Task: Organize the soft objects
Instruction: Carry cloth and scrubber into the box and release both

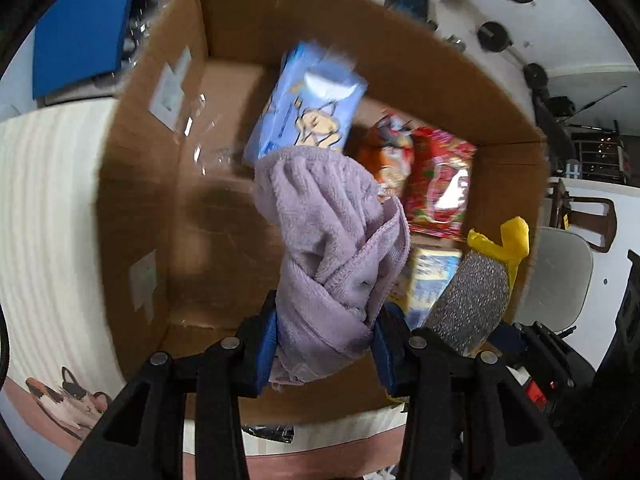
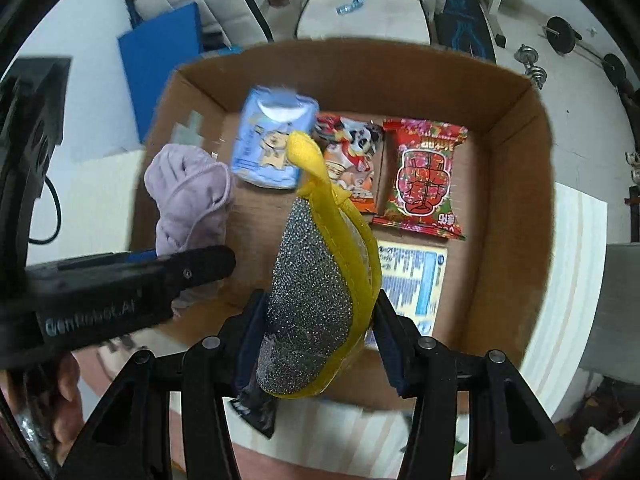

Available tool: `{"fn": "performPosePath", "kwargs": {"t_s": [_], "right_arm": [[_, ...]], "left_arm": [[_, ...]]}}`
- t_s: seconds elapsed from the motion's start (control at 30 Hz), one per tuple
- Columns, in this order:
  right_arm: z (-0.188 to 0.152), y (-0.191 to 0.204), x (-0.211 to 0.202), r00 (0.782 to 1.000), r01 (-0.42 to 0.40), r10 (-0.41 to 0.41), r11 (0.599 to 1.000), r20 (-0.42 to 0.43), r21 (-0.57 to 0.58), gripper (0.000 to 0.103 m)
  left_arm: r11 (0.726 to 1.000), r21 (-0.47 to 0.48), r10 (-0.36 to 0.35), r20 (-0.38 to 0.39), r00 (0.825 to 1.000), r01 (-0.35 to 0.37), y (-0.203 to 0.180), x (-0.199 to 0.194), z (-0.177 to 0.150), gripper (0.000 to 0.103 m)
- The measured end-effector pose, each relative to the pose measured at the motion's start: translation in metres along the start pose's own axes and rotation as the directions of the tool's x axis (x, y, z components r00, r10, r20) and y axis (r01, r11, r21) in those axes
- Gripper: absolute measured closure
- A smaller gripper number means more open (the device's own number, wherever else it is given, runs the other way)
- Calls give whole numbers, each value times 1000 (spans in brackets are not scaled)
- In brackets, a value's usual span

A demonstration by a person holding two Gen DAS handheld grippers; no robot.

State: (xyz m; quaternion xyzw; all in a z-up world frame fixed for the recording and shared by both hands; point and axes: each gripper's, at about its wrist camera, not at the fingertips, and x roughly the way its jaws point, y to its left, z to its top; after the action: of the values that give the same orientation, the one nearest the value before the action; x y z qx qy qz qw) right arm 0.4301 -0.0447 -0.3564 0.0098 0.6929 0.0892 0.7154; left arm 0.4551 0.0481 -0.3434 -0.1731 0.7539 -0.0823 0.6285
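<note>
My left gripper (image 1: 326, 344) is shut on a bunched lilac towel (image 1: 332, 240), which hangs over the open cardboard box (image 1: 152, 184). The same towel (image 2: 188, 196) shows at the left of the right wrist view, above the box's left side. My right gripper (image 2: 316, 316) is shut on a silver glitter scrubber with yellow trim (image 2: 316, 280); that scrubber (image 1: 472, 300) appears at the lower right of the left wrist view. Both held items hang above the box (image 2: 516, 184) floor.
Inside the box lie a blue tissue pack (image 2: 274, 144), an orange snack bag (image 2: 352, 160), a red snack bag (image 2: 426, 176) and a blue-and-white printed packet (image 2: 412, 280). A blue board (image 2: 160, 68) and a white chair (image 2: 360, 12) stand beyond the box. Dumbbells (image 2: 532, 66) lie far right.
</note>
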Motion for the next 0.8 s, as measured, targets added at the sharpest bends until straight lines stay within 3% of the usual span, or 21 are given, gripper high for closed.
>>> {"fn": "performPosePath", "kwargs": {"t_s": [0.23, 0.37, 0.43, 0.57, 0.63, 0.73, 0.8], "right_arm": [[10, -4, 38, 997, 2, -2, 1000, -73, -2, 49], [16, -3, 49, 993, -1, -1, 1000, -114, -14, 41], [17, -4, 47, 993, 13, -15, 1000, -113, -13, 33], [16, -4, 38, 992, 45, -48, 999, -119, -26, 29], [15, -3, 34, 992, 54, -57, 998, -116, -31, 24], [12, -2, 25, 991, 64, -67, 997, -114, -30, 17], [10, -4, 18, 991, 69, -72, 997, -110, -30, 6]], "left_arm": [[1000, -9, -19, -88, 996, 18, 3, 30, 11, 64], [999, -30, -22, -139, 990, 18, 1, 36, 10, 62], [1000, -21, -11, -129, 992, 9, 0, 32, 9, 43], [999, 14, 38, -81, 996, -37, -7, 16, 4, 28], [997, 24, 68, -59, 996, -67, -10, 9, 0, 15], [994, 38, 105, -27, 994, -104, -13, -2, -6, 9], [993, 36, 113, -9, 994, -113, -15, -8, -9, 9]]}}
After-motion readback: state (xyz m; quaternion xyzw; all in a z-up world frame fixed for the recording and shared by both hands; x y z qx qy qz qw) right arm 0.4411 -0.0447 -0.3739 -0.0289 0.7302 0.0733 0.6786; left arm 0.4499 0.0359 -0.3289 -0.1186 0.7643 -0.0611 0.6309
